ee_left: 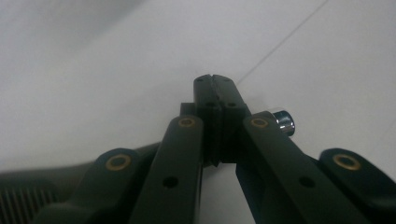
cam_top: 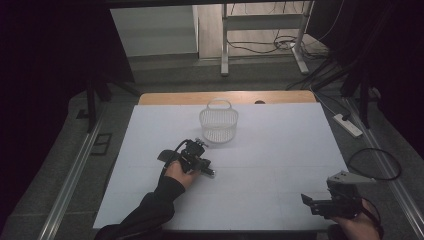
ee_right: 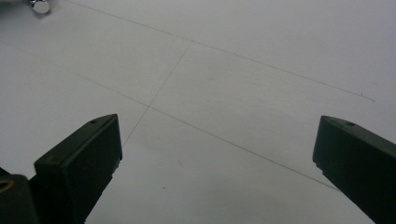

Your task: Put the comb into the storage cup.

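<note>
i'm working over the white table point(cam_top: 280, 150), with the mesh basket point(cam_top: 218, 125) standing upright toward its far edge, well apart from both of my hands. the left gripper point(cam_top: 202, 166) lies low near the table's middle, on my side of the basket, and in the left gripper view point(ee_left: 215, 100) its 2 jaws are pressed flat together with nothing between them. the right gripper point(cam_top: 320, 204) sits at the near right corner, and in the right gripper view point(ee_right: 215, 154) its jaws stand wide apart over bare table.

the smallest thing is the one i care about: a shiny metal cylinder point(ee_left: 281, 121), lying on the table just beside the left jaws' right side, short of their tips and outside the grip, not in it. in the right gripper view the same cylinder point(ee_right: 41, 6) shows far off.

my worry is that it looks round and slick; i judge that any sideways nudge from the closed jaws could send it rolling away. i'd also need to open before closing in, or i'll just push it.
</note>
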